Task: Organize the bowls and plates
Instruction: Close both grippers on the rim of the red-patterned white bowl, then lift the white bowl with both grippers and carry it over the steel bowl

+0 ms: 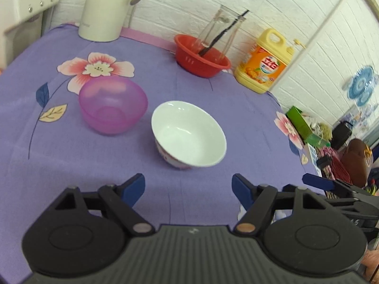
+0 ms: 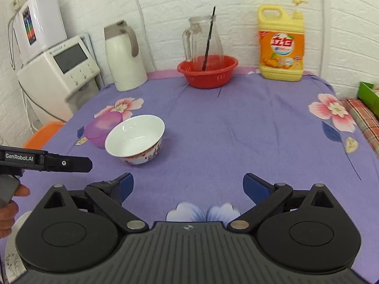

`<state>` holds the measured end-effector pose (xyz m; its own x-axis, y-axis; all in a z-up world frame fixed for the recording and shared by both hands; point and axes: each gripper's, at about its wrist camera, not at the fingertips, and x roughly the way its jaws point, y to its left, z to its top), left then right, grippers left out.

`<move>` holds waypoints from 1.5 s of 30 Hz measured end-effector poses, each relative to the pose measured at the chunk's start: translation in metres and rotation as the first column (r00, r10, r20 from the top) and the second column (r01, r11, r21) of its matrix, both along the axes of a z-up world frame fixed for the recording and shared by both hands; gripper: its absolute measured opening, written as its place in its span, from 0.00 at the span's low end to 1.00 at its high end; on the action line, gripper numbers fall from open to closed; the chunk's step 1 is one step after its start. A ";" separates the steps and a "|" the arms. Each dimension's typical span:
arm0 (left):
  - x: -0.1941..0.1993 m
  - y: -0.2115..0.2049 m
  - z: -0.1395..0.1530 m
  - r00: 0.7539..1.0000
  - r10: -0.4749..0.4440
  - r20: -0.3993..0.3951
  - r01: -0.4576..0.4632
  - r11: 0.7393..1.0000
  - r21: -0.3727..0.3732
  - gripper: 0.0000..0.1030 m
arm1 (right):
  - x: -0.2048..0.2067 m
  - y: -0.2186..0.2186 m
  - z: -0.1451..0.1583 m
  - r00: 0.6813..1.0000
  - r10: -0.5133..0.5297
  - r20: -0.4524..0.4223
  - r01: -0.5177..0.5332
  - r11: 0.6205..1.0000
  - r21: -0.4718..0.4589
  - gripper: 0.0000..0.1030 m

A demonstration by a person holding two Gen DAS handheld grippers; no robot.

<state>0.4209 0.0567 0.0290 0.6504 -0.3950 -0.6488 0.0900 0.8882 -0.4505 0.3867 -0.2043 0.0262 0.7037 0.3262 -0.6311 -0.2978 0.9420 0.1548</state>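
Both tongs, left tongs [image 1: 188, 190] and right tongs [image 2: 187, 187], hang released and empty; white bowl [image 1: 189, 133] and purple bowl [image 1: 113, 104] sit ahead, likely awaiting stacking.

The left gripper [image 1: 188, 189] pointed down at a slant over the near part of the tabletop [image 1: 213, 94]. Its jaws stood wide apart, and nothing lay between the blue pads [image 1: 133, 188]. The right gripper [image 2: 187, 187] was held at a like downward slant over the near edge of the tabletop, jaws wide apart and empty. Seen from the right wrist, the left gripper's black finger reached in from the left edge, level with the tabletop. Beneath it, the fingers of the person's left hand [image 2: 9, 203] were curled around the grey handle. The two grippers stood side by side, not touching.
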 end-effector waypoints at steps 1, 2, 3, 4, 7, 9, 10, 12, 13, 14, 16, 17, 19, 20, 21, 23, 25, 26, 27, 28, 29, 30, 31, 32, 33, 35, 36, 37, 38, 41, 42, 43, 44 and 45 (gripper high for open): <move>0.008 0.001 -0.002 1.000 0.017 -0.014 -0.017 1.000 -0.017 0.72 | 0.010 0.007 -0.002 1.000 0.011 -0.007 -0.011 1.000 -0.025 1.00; 0.015 0.003 -0.004 0.999 0.030 -0.028 -0.031 0.999 -0.036 0.72 | 0.021 0.013 -0.003 1.000 0.021 -0.012 -0.022 0.998 -0.051 1.00; 0.022 0.004 -0.006 0.998 0.046 -0.045 -0.049 0.997 -0.055 0.72 | 0.030 0.018 -0.005 0.999 0.038 -0.014 -0.039 0.997 -0.068 1.00; 0.028 0.006 -0.008 0.996 0.065 -0.058 -0.068 0.996 -0.064 0.72 | 0.039 0.023 -0.006 0.998 0.054 -0.018 -0.055 0.996 -0.074 1.00; 0.044 0.008 -0.013 0.990 0.109 -0.089 -0.116 0.990 -0.075 0.71 | 0.065 0.032 -0.010 0.996 0.076 -0.037 -0.077 0.996 -0.050 1.00; 0.054 0.008 -0.017 0.983 0.142 -0.119 -0.153 0.985 -0.082 0.70 | 0.084 0.039 -0.014 0.995 0.081 -0.050 -0.084 0.995 -0.047 1.00; 0.058 0.008 -0.020 0.978 0.155 -0.136 -0.168 0.982 -0.083 0.69 | 0.091 0.043 -0.016 0.995 0.085 -0.058 -0.088 0.995 -0.052 1.00; 0.065 0.008 -0.024 0.971 0.177 -0.159 -0.193 0.977 -0.089 0.69 | 0.105 0.052 -0.023 0.992 0.095 -0.077 -0.100 0.993 -0.067 1.00; 0.068 0.008 -0.026 0.967 0.194 -0.165 -0.210 0.974 -0.088 0.69 | 0.109 0.056 -0.026 0.991 0.101 -0.084 -0.107 0.991 -0.074 1.00; 0.070 0.007 -0.027 0.964 0.206 -0.166 -0.222 0.971 -0.086 0.68 | 0.112 0.060 -0.030 0.990 0.109 -0.092 -0.116 0.990 -0.080 1.00; 0.074 0.004 -0.028 0.960 0.223 -0.171 -0.239 0.967 -0.083 0.68 | 0.117 0.065 -0.037 0.987 0.122 -0.104 -0.132 0.987 -0.089 1.00; 0.077 0.002 -0.029 0.959 0.225 -0.173 -0.242 0.966 -0.085 0.67 | 0.119 0.068 -0.040 0.986 0.126 -0.107 -0.136 0.986 -0.094 1.00; 0.081 -0.003 -0.031 0.957 0.226 -0.180 -0.244 0.966 -0.085 0.62 | 0.121 0.072 -0.044 0.985 0.135 -0.111 -0.146 0.985 -0.095 1.00; 0.082 -0.005 -0.031 0.956 0.232 -0.182 -0.249 0.965 -0.082 0.57 | 0.122 0.075 -0.045 0.984 0.140 -0.112 -0.151 0.984 -0.097 1.00; 0.083 -0.006 -0.032 0.955 0.233 -0.182 -0.250 0.965 -0.081 0.52 | 0.123 0.077 -0.046 0.984 0.142 -0.109 -0.154 0.983 -0.102 1.00; 0.085 -0.006 -0.035 0.953 0.233 -0.193 -0.253 0.964 -0.087 0.47 | 0.124 0.080 -0.048 0.982 0.153 -0.108 -0.165 0.979 -0.115 1.00; 0.086 -0.006 -0.038 0.951 0.237 -0.197 -0.257 0.963 -0.083 0.44 | 0.125 0.083 -0.051 0.980 0.163 -0.114 -0.176 0.977 -0.118 1.00; 0.086 -0.007 -0.039 0.951 0.240 -0.195 -0.259 0.963 -0.079 0.43 | 0.125 0.084 -0.052 0.978 0.169 -0.119 -0.182 0.977 -0.114 1.00; 0.085 -0.006 -0.039 0.951 0.245 -0.189 -0.263 0.962 -0.075 0.40 | 0.126 0.085 -0.054 0.977 0.173 -0.121 -0.187 0.976 -0.109 1.00; 0.086 -0.007 -0.039 0.952 0.243 -0.183 -0.260 0.963 -0.072 0.37 | 0.126 0.085 -0.054 0.977 0.180 -0.116 -0.192 0.976 -0.102 1.00; 0.087 -0.008 -0.039 0.954 0.238 -0.182 -0.254 0.965 -0.070 0.33 | 0.126 0.086 -0.054 0.976 0.188 -0.114 -0.199 0.975 -0.095 0.94; 0.087 -0.007 -0.039 0.954 0.240 -0.180 -0.257 0.964 -0.073 0.31 | 0.126 0.088 -0.054 0.974 0.197 -0.113 -0.207 0.974 -0.090 0.90; 0.088 -0.007 -0.040 0.954 0.239 -0.180 -0.255 0.964 -0.074 0.29 | 0.125 0.089 -0.054 0.973 0.205 -0.108 -0.215 0.972 -0.090 0.83; 0.088 -0.008 -0.040 0.956 0.234 -0.179 -0.250 0.965 -0.073 0.26 | 0.124 0.091 -0.053 0.971 0.214 -0.104 -0.224 0.970 -0.093 0.76; 0.088 -0.010 -0.040 0.956 0.235 -0.174 -0.249 0.967 -0.062 0.25 | 0.122 0.095 -0.052 0.969 0.226 -0.097 -0.236 0.966 -0.103 0.72; 0.087 -0.013 -0.040 0.959 0.233 -0.164 -0.241 0.970 -0.034 0.24 | 0.119 0.101 -0.051 0.969 0.233 -0.085 -0.243 0.961 -0.131 0.65; 0.086 -0.014 -0.039 0.960 0.232 -0.159 -0.239 0.971 -0.023 0.24 | 0.117 0.102 -0.051 0.968 0.237 -0.079 -0.246 0.959 -0.141 0.65; 0.084 -0.014 -0.039 0.960 0.231 -0.160 -0.237 0.971 -0.016 0.23 | 0.116 0.103 -0.050 0.968 0.238 -0.079 -0.247 0.958 -0.145 0.65; 0.082 -0.014 -0.039 0.960 0.226 -0.163 -0.232 0.973 -0.015 0.23 | 0.114 0.103 -0.050 0.968 0.238 -0.082 -0.248 0.958 -0.145 0.65; 0.072 -0.015 -0.037 0.964 0.206 -0.170 -0.214 0.976 -0.031 0.23 | 0.104 0.100 -0.047 0.968 0.236 -0.081 -0.247 0.956 -0.159 0.65; 0.066 -0.017 -0.035 0.966 0.199 -0.166 -0.207 0.978 -0.032 0.23 | 0.099 0.099 -0.045 0.969 0.234 -0.081 -0.244 0.956 -0.162 0.65; 0.061 -0.018 -0.032 0.968 0.193 -0.161 -0.201 0.979 -0.034 0.23 | 0.095 0.098 -0.043 0.969 0.232 -0.080 -0.242 0.956 -0.166 0.65; 0.054 -0.020 -0.029 0.970 0.187 -0.155 -0.195 0.980 -0.038 0.23 | 0.089 0.096 -0.040 0.970 0.229 -0.077 -0.240 0.956 -0.171 0.65; 0.047 -0.022 -0.026 0.972 0.181 -0.149 -0.189 0.981 -0.043 0.23 | 0.081 0.094 -0.036 0.972 0.226 -0.071 -0.235 0.955 -0.178 0.65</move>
<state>0.4681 0.0347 0.0034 0.6172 -0.3151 -0.7209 -0.1430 0.8561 -0.4967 0.4677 -0.1098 -0.0098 0.5895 0.3508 -0.7276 -0.5066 0.8622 0.0053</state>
